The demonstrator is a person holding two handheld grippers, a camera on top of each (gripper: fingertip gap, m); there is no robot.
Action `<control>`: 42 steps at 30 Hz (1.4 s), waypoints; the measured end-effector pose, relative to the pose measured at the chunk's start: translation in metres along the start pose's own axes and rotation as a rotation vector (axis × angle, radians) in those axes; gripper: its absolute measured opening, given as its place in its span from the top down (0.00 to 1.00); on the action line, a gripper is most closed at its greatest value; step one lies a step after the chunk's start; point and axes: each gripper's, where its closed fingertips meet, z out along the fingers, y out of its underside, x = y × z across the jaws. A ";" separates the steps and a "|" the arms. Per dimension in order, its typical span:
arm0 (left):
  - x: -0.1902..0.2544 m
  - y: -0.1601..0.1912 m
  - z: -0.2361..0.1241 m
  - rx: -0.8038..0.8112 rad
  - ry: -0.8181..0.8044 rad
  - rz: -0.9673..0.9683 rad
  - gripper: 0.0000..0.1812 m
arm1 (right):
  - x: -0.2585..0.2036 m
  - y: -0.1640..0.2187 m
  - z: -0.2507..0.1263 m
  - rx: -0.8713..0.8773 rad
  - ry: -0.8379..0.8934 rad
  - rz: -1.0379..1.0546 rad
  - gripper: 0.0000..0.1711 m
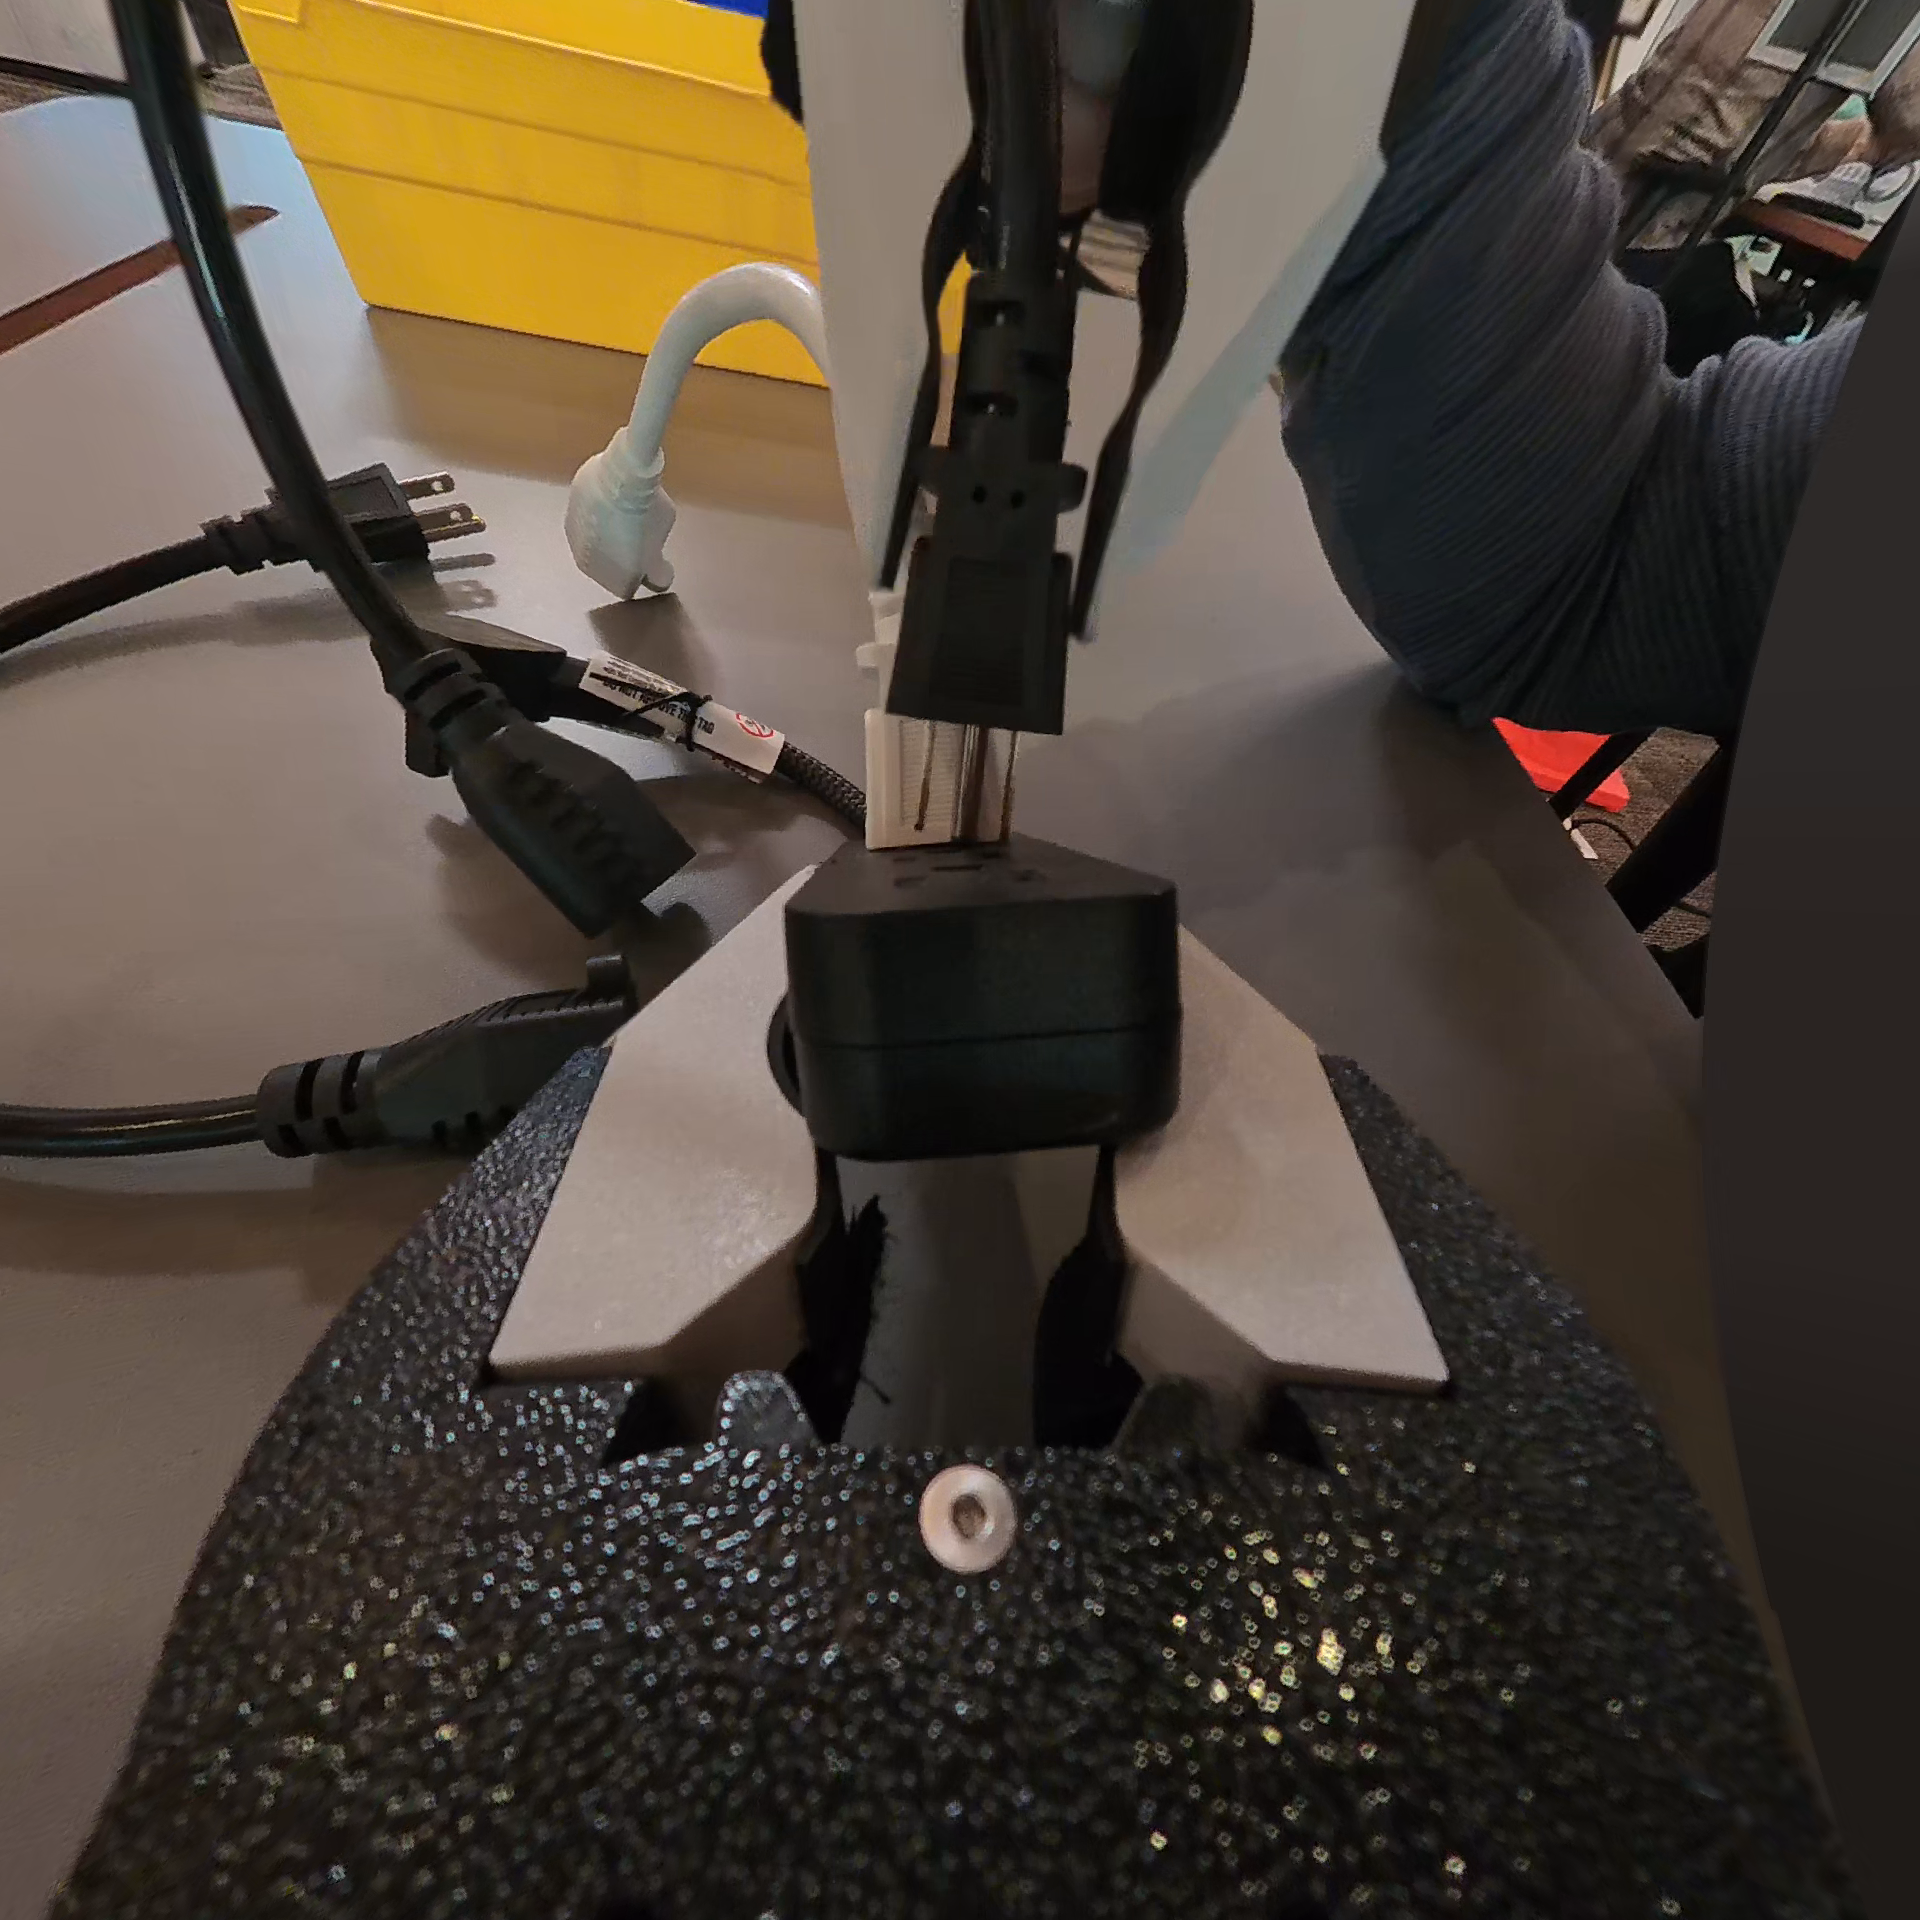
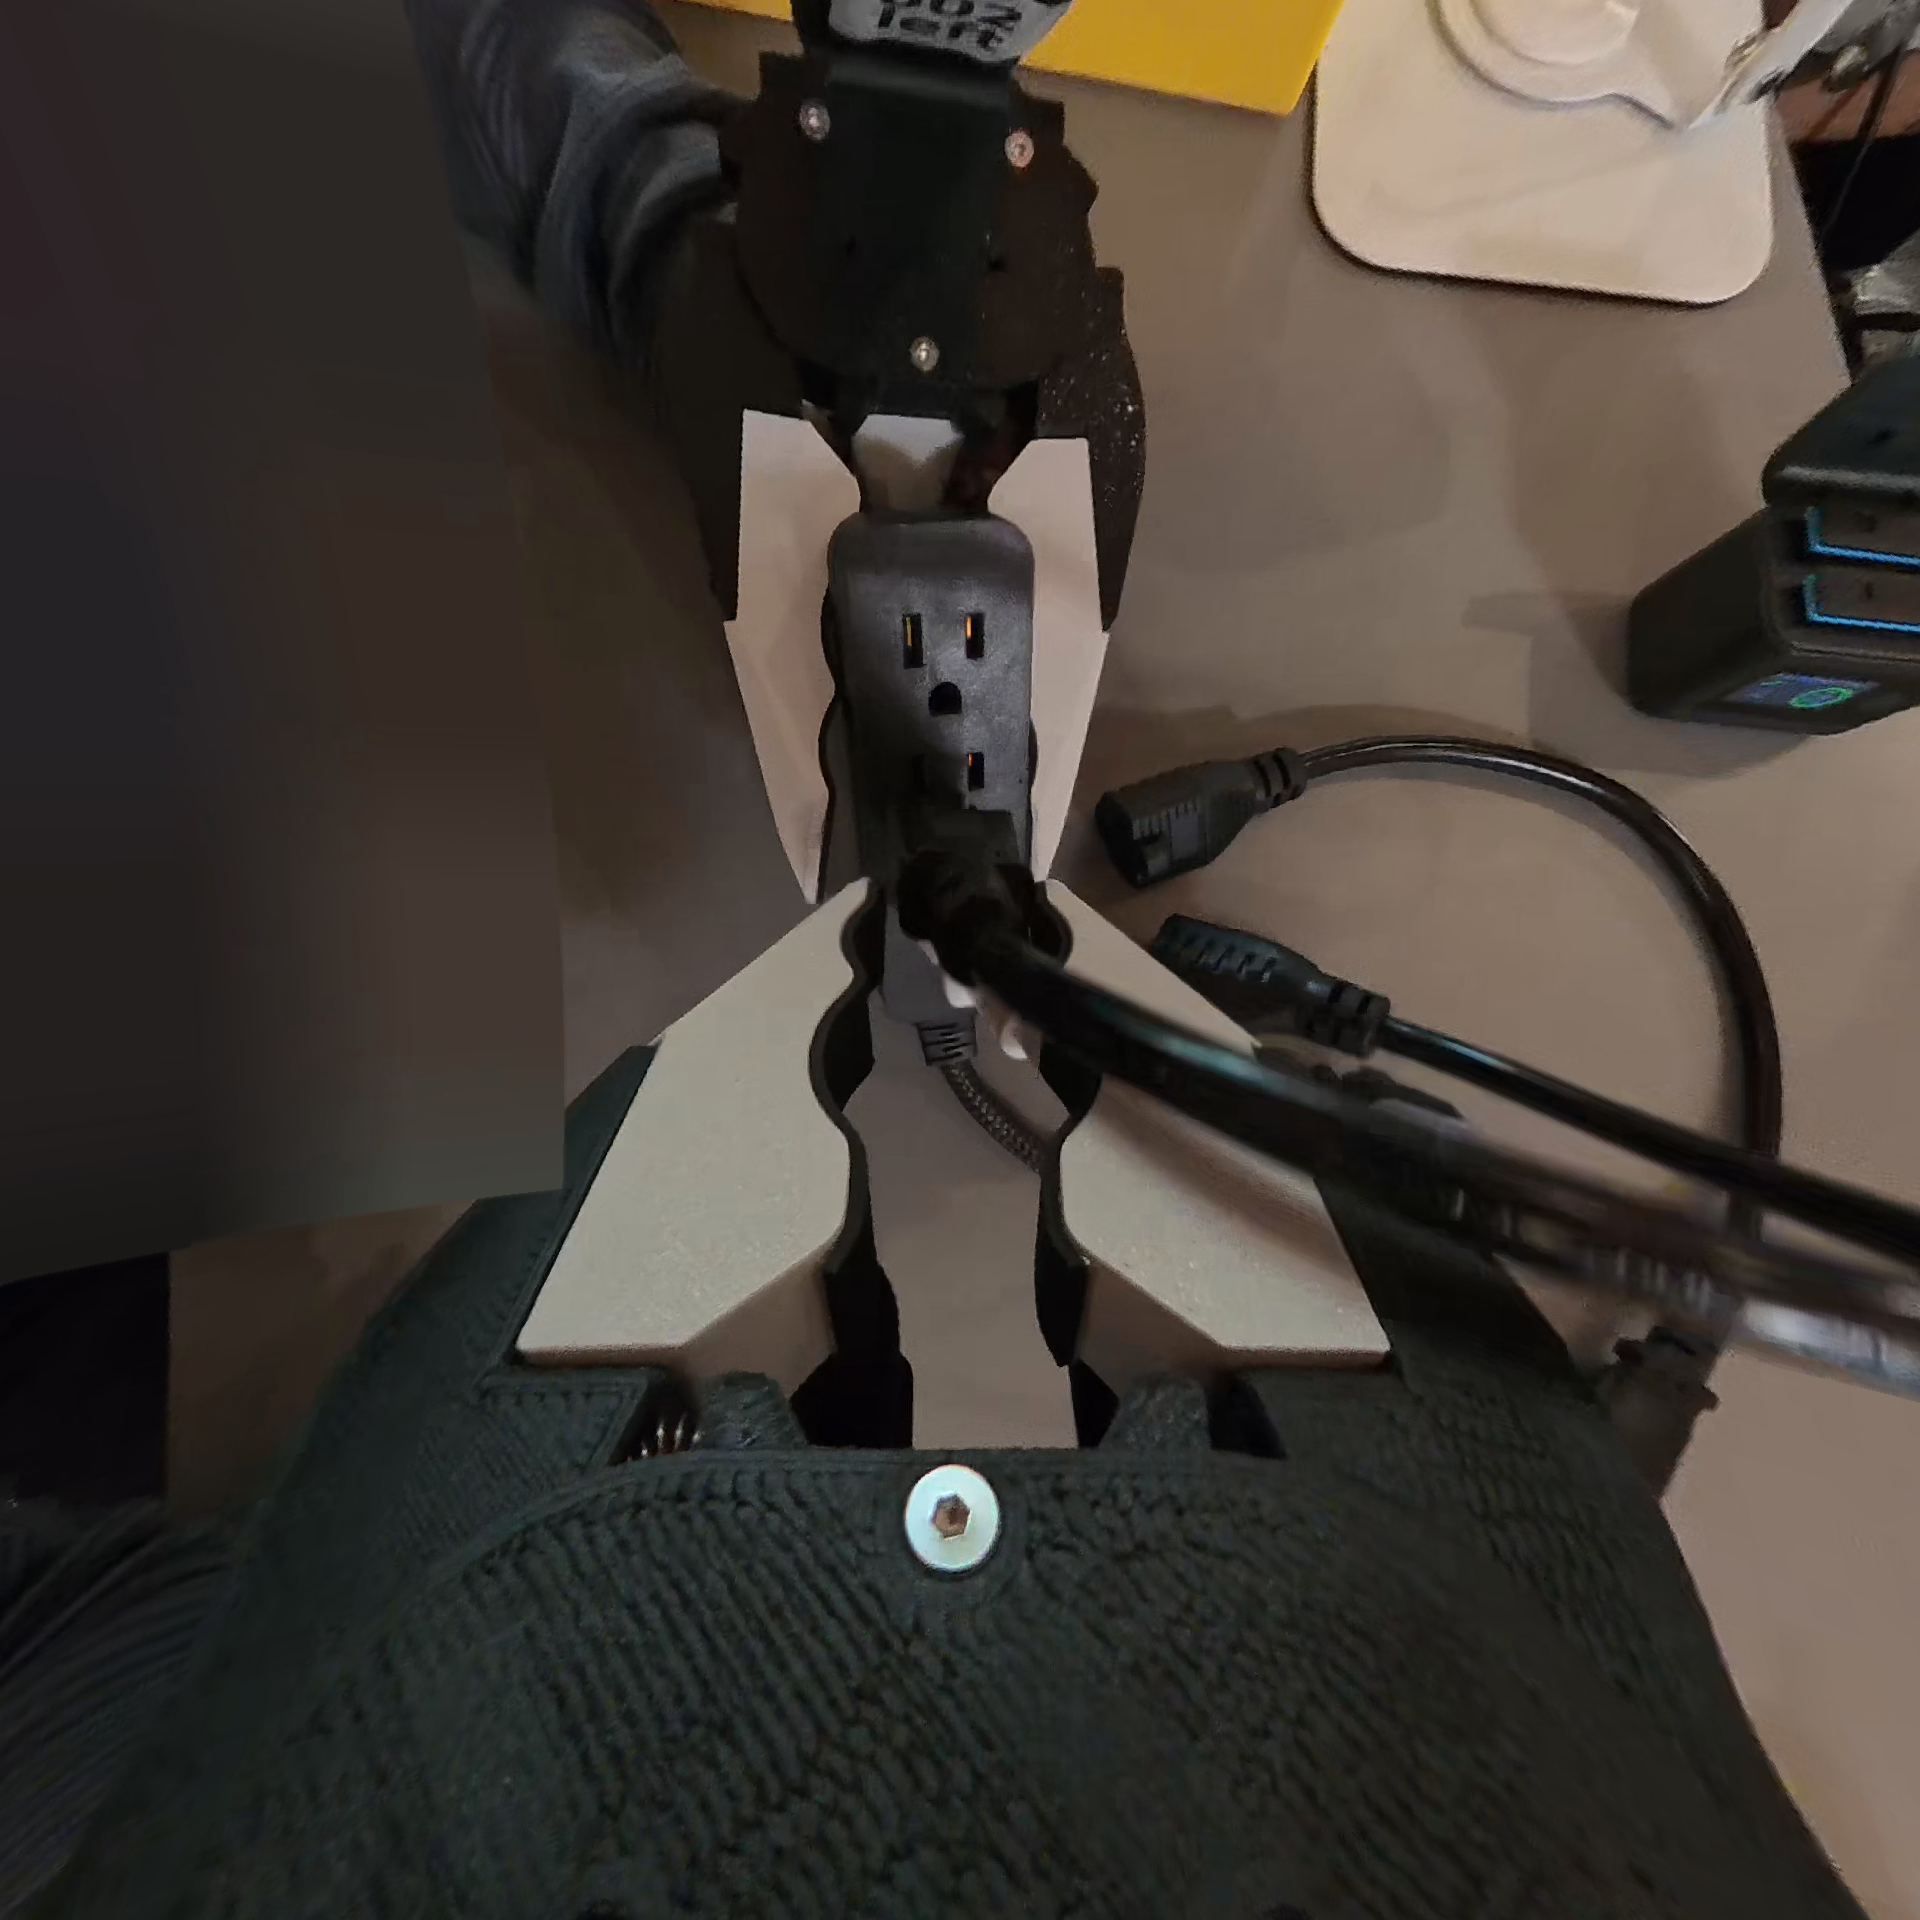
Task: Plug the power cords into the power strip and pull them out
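Centre of the left wrist view, the left gripper (image 1: 982,1049) has its fingers closed around the black power strip (image 1: 982,977), pinning it by its end on the table (image 1: 260,1351). Above it, from the top of the frame, the right gripper (image 1: 987,623) clamps a black plug (image 1: 982,644), prongs bare and their tips just at the slots, not seated. In the right wrist view the same plug (image 2: 956,894) sits at the fingertips, mid-frame, its cord (image 2: 1351,1122) trailing lower right, an empty outlet further up the strip. The plug looks rigid and ridged, so a hold on the moulded body is the one to trust; the cord is stiff and springy and may twist it. The strip looks light, so it needs that brace. Spare plugs (image 1: 561,800) and a white plug (image 1: 623,520) lie at left, before a yellow bin (image 1: 540,156).
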 end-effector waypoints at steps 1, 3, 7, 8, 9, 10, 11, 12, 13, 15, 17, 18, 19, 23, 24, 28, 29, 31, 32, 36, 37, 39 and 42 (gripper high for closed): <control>0.000 0.000 0.000 0.001 0.002 -0.005 0.73 | 0.000 -0.003 0.002 0.008 -0.006 -0.008 0.84; 0.000 0.000 0.000 0.003 0.004 -0.005 0.73 | 0.000 -0.009 0.005 0.040 -0.008 -0.018 0.84; 0.000 0.000 0.000 0.004 0.001 -0.004 0.74 | 0.001 -0.012 0.005 0.062 -0.017 -0.047 0.86; 0.000 0.000 0.000 0.005 0.002 -0.007 0.74 | 0.001 -0.015 0.004 0.086 -0.020 -0.041 0.86; 0.000 -0.001 0.000 0.005 0.004 -0.009 0.73 | 0.002 -0.019 0.003 0.120 -0.029 -0.029 0.86; 0.000 0.000 0.000 0.004 0.004 -0.006 0.73 | 0.003 -0.024 0.001 0.158 -0.034 -0.019 0.86; 0.000 0.000 0.000 0.004 0.002 -0.003 0.73 | 0.003 -0.028 0.001 0.186 -0.044 -0.009 0.86; 0.000 0.000 0.000 0.003 0.001 -0.003 0.74 | 0.002 -0.029 0.001 0.198 -0.065 -0.005 0.86; 0.000 0.000 0.000 0.003 0.002 -0.005 0.73 | 0.000 -0.029 0.001 0.204 -0.081 -0.006 0.86; -0.001 0.000 0.000 0.004 0.003 -0.009 0.74 | -0.003 -0.027 0.002 0.197 -0.095 -0.016 0.86; -0.001 0.000 0.000 0.004 0.004 -0.011 0.74 | -0.003 -0.027 0.003 0.189 -0.089 -0.024 0.86; -0.001 -0.001 0.000 0.004 0.004 -0.013 0.74 | -0.002 -0.026 0.003 0.183 -0.086 -0.026 0.86; -0.001 -0.001 -0.001 0.005 0.004 -0.013 0.74 | -0.002 -0.025 0.003 0.175 -0.080 -0.027 0.86; -0.002 -0.001 -0.001 0.005 0.005 -0.024 0.74 | 0.001 -0.021 0.006 0.140 -0.049 -0.037 0.86; -0.002 0.000 -0.001 0.005 0.007 -0.029 0.74 | 0.002 -0.020 0.007 0.132 -0.042 -0.042 0.86; -0.003 -0.001 -0.001 0.009 0.008 -0.040 0.74 | 0.004 -0.022 0.008 0.142 -0.032 -0.043 0.86; -0.003 -0.001 -0.002 0.011 0.010 -0.046 0.74 | 0.004 -0.024 0.008 0.155 -0.034 -0.044 0.86; -0.004 -0.001 -0.002 0.014 0.011 -0.052 0.74 | 0.003 -0.029 0.010 0.188 -0.042 -0.045 0.86; -0.004 -0.002 -0.002 0.014 0.011 -0.052 0.74 | 0.003 -0.032 0.010 0.204 -0.045 -0.045 0.86; -0.001 0.000 -0.001 0.005 0.004 -0.011 0.73 | 0.000 -0.043 0.015 0.272 -0.097 -0.016 0.86; 0.000 0.000 0.000 0.002 0.001 0.000 0.73 | 0.000 -0.044 0.015 0.281 -0.114 -0.001 0.86; 0.000 0.000 0.000 0.002 0.001 0.000 0.73 | 0.001 -0.041 0.014 0.272 -0.120 0.015 0.86; 0.000 0.000 0.000 0.005 0.006 -0.008 0.73 | 0.009 -0.033 0.007 0.195 -0.007 -0.017 0.86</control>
